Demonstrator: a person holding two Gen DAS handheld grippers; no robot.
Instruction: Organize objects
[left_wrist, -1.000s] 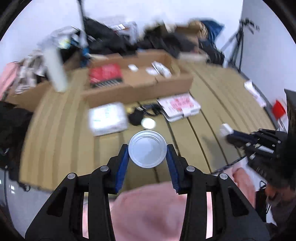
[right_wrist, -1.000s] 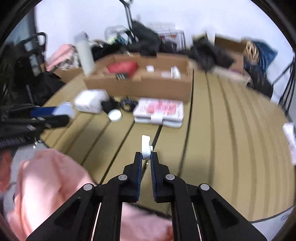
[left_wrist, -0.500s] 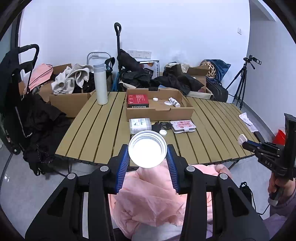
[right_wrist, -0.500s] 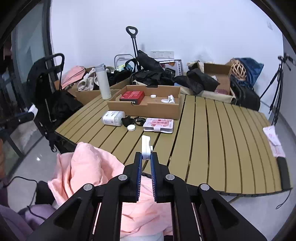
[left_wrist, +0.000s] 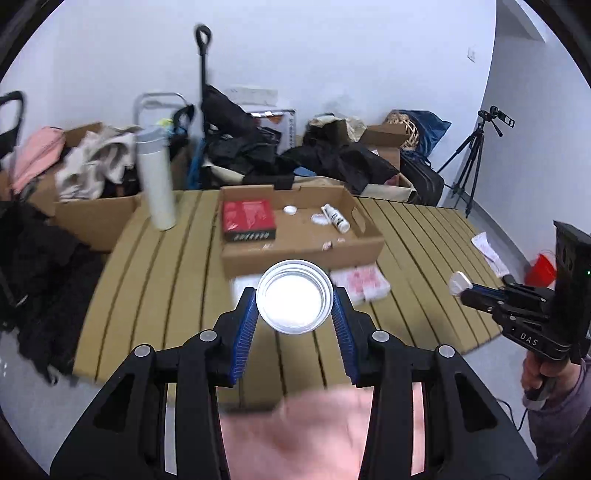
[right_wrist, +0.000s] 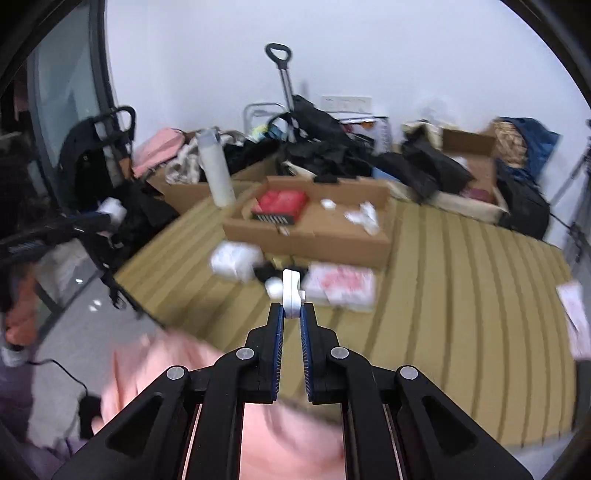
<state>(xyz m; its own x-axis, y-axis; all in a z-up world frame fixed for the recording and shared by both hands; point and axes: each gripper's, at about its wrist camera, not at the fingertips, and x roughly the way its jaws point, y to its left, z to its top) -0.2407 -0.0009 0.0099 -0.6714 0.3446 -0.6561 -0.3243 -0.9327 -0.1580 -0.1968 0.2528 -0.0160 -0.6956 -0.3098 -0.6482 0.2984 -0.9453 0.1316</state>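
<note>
While both views are partly smeared by motion blur, the grasps read clearly. The left gripper (left_wrist: 294, 306) is clamped on a round white lid (left_wrist: 294, 301), its blue pads pressing the rim from either side, with the open face of the lid turned toward the camera. The right gripper (right_wrist: 291, 316) is closed tight on a small white plastic piece (right_wrist: 291, 293) that stands upright above the fingertips; what exactly it is cannot be told. Both are held in the air over the near edge of the slatted wooden desk (left_wrist: 177, 266).

On the desk sits an open cardboard box (left_wrist: 299, 240) holding a red packet (left_wrist: 248, 218), a small white cap (left_wrist: 290, 210) and a small white bottle (left_wrist: 335, 218) lying on its side. Just in front of the box lies a white pack with red print (right_wrist: 338, 286), and left of that a blurred white package (right_wrist: 236, 261) and a small white disc (right_wrist: 274, 287). A tall white flask (left_wrist: 157, 177) stands upright near the far left corner. A pink cloth (right_wrist: 288, 435) fills the bottom of both views beneath the grippers.
</note>
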